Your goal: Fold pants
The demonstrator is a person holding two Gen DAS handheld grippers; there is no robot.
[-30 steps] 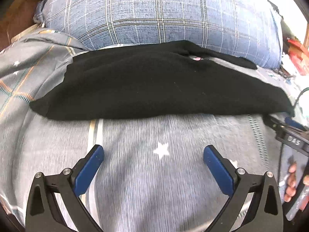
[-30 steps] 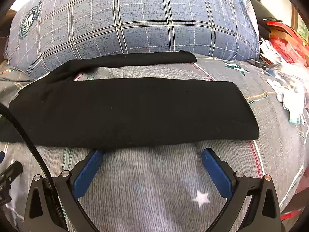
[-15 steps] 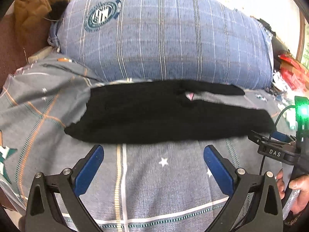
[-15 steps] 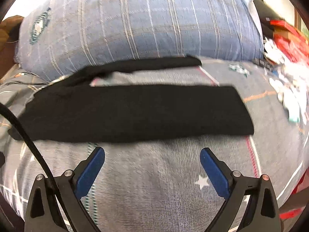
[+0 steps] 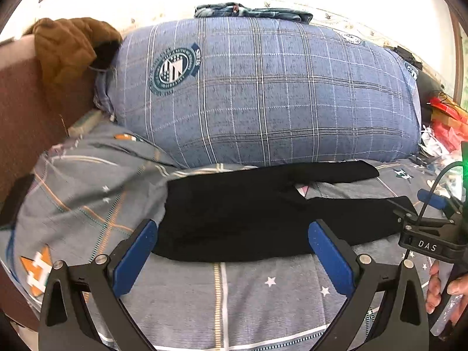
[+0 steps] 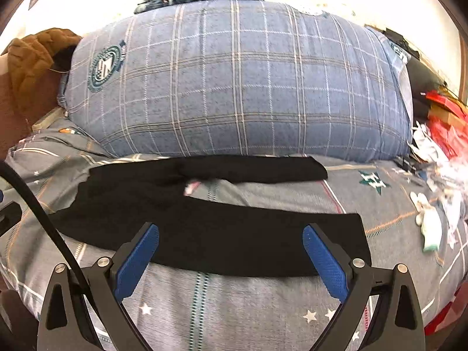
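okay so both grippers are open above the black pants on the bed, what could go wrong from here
1. The black pants lie with legs splayed apart; folding now would likely leave them misaligned.
2. The right gripper trails a black cable across the waist end; it might snag cloth.
3. The soft grey bedsheet could get pinched along with the pants when the left gripper closes.

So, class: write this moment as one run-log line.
pants: black, flat on bed, legs splayed | left gripper: open, empty | right gripper: open, empty | fold: not started
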